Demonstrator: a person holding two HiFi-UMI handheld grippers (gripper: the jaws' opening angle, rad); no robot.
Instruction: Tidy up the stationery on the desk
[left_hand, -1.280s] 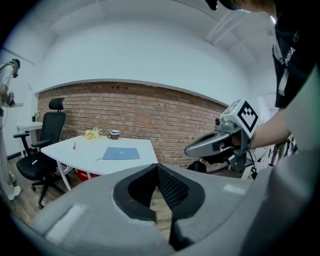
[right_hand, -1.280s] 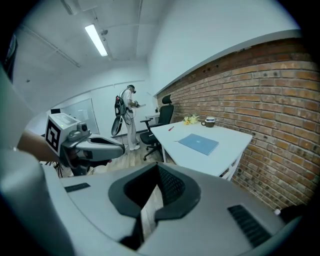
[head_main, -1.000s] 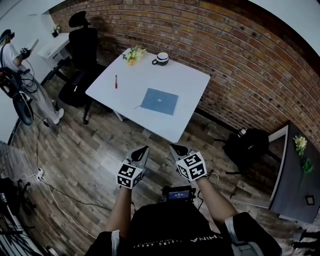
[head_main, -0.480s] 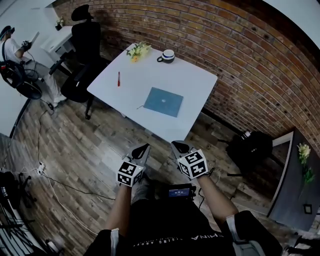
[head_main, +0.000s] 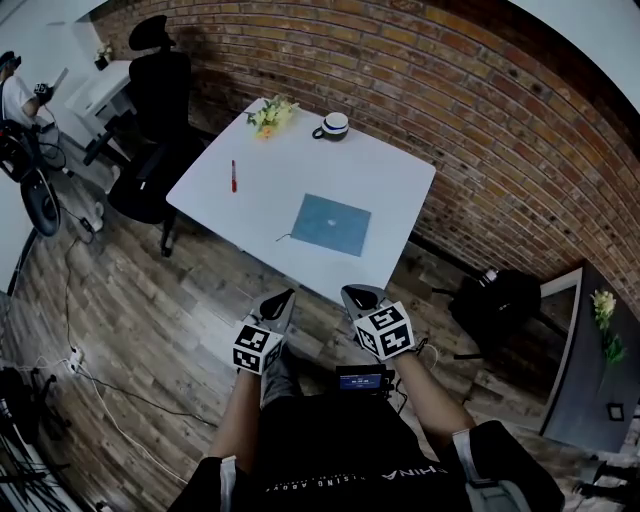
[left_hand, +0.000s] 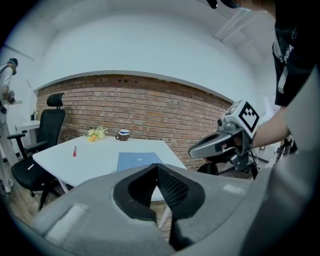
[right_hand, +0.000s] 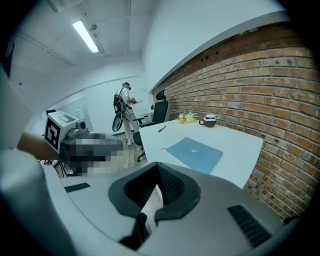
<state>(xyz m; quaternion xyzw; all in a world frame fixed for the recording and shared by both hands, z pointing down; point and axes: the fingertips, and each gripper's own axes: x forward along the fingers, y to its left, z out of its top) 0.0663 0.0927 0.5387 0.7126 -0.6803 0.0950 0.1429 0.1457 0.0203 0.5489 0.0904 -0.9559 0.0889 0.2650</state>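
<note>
Left gripper (head_main: 280, 300): forearm out front, aimed at tabletop (head_main: 390, 170), short of its near edge; fingers pressed together, empty.
Right gripper (head_main: 358, 297): just beside it, same pose; fingers closed, nothing between.
Pen (head_main: 234, 175): red, on tabletop's left side, well apart from blue pad (head_main: 332, 224).
Unclear: pad could be notebook or folder; pen's cap end too small to tell.

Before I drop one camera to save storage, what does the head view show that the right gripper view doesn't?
Only the head view: the dark grey side desk at right. Only the right gripper view: the long ceiling strip light. Both: the white square table, blue flat notebook, red pen and white mug.
</note>
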